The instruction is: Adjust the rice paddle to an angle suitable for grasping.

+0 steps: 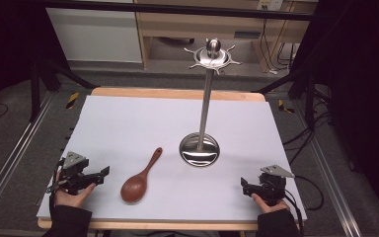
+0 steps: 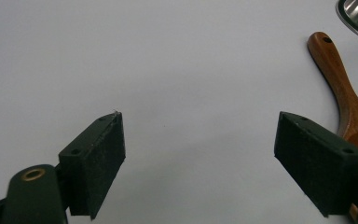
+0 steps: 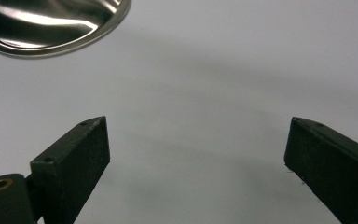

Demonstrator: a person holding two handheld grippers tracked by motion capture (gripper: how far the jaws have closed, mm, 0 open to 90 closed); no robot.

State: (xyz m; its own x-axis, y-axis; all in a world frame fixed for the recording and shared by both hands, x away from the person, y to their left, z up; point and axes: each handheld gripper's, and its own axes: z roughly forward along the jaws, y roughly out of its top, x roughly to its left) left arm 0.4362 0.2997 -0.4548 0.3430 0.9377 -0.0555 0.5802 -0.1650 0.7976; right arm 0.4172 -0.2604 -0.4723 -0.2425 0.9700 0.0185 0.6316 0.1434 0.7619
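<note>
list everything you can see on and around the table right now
wooden spoon: one, reddish brown, lying flat on the white cover near the front, bowl toward the person, handle angled toward the stand's base
utensil stand: one, shiny steel, upright right of centre, round dish base, thin pole, ring of hooks on top, nothing hanging
table cover: one, white, spread over the tabletop
table: one, light wood, edge showing at the back and front
shelf unit: one, light wood, behind the table
left gripper: one, black, front left, jaws open, empty, beside the spoon
right gripper: one, black, front right, jaws open, empty
hands: two, dark sleeves, at the front edge
</note>
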